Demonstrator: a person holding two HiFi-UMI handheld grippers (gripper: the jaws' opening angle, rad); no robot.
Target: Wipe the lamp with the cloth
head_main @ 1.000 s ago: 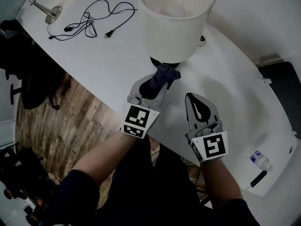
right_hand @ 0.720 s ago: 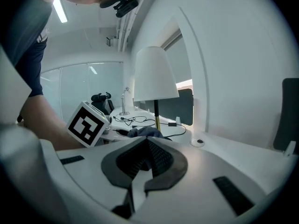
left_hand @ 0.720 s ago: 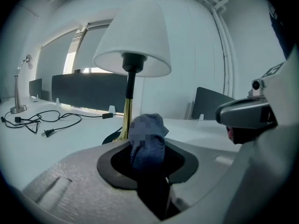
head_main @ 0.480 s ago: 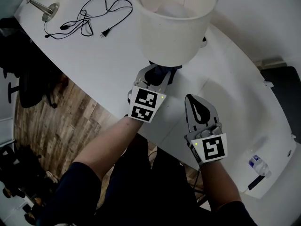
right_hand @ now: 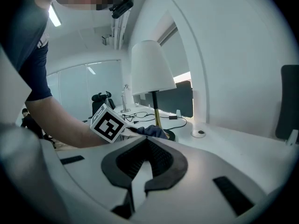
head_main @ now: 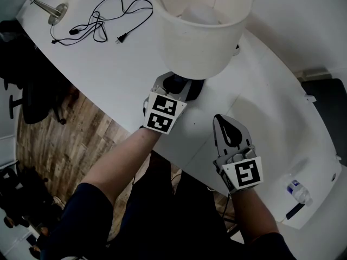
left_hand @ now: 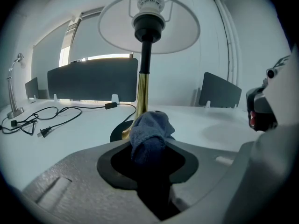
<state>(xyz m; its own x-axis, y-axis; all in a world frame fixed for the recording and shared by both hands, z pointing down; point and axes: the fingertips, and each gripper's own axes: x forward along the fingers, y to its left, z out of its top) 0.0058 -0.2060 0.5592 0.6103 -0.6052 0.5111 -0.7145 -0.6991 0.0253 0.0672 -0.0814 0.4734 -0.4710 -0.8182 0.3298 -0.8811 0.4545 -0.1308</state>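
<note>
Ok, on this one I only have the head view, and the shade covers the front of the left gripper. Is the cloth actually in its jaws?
Observer: Yes. In the left gripper view the left gripper is shut on the blue cloth, which bunches out past the jaws.
Operator: Is the cloth touching anything?
Observer: It sits at the foot of the brass stem, just above the dark base. That view cannot confirm contact.
Operator: And the right gripper?
Observer: The right gripper view shows the right gripper shut, with nothing between its jaws.
</note>
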